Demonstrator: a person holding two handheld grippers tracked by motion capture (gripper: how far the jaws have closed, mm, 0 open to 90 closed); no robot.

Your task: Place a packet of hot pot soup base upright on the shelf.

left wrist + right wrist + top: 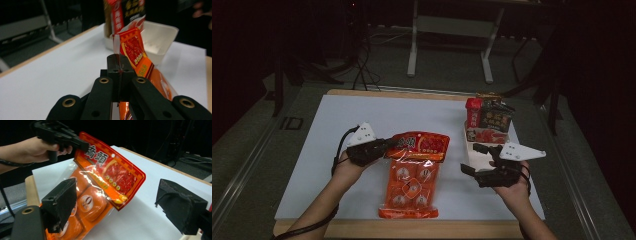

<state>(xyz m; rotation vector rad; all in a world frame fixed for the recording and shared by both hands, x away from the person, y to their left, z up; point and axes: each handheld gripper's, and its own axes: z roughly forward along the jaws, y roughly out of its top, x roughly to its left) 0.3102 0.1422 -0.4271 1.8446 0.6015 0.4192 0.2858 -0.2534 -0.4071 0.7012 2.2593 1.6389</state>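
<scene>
Standing beside the table, I see the left gripper (384, 146) with its two black jaws pressed together on the top edge of an orange-red snack bag (412, 175). From the left gripper view, the jaws meet with almost no gap, and only the thin clear seam of the bag (133, 53) passes between them. The pinched place is the upper left corner of the red header, near the printed characters. This end of the bag is lifted and tilted, while the lower end with the round orange pieces lies on the white table (337, 135), close to the front edge. The bag sits in the middle of the table, between both hands. The right gripper (474, 157) is to the right of the bag and apart from it. Its jaws are spread wide and hold nothing; in the right gripper view, one dark pad (61, 203) is at the left and the other at the right, and the bag (110, 173) is seen through the gap, farther off. Behind the right gripper, at the far right part of the table, a white tray (512, 134) holds several upright packets (489, 116), well apart from the bag.
</scene>
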